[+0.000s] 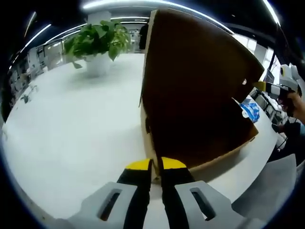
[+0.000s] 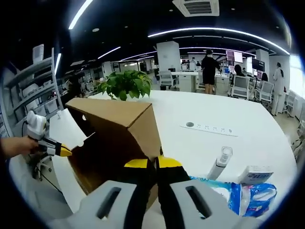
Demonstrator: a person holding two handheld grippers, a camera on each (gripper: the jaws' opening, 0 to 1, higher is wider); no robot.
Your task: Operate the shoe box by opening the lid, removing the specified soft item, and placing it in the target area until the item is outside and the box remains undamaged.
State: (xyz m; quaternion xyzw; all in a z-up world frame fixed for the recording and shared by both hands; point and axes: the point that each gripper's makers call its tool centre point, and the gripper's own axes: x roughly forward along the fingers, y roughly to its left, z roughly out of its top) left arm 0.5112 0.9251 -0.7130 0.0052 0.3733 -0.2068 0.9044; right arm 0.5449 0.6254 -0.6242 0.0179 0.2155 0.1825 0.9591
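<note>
The brown cardboard shoe box [image 1: 195,90] rears up close in the left gripper view, its dark broad face turned toward me. My left gripper [image 1: 156,164] is shut on the box's lower edge, yellow tips pinching the cardboard. In the right gripper view the shoe box [image 2: 114,133] stands on the white table [image 2: 238,114], and my right gripper [image 2: 155,163] is shut on its near corner edge. The left gripper [image 2: 57,149] reaches the box's far side, beside a white sheet [image 2: 66,130]. The right gripper [image 1: 267,87] touches the far edge. The soft item is hidden.
A potted green plant [image 1: 97,43] [image 2: 125,85] stands behind the box. On the table lie a power strip [image 2: 209,128], a white bottle [image 2: 219,163] and a blue-white packet [image 2: 250,193] [image 1: 250,110]. People and office chairs [image 2: 243,86] are at the back.
</note>
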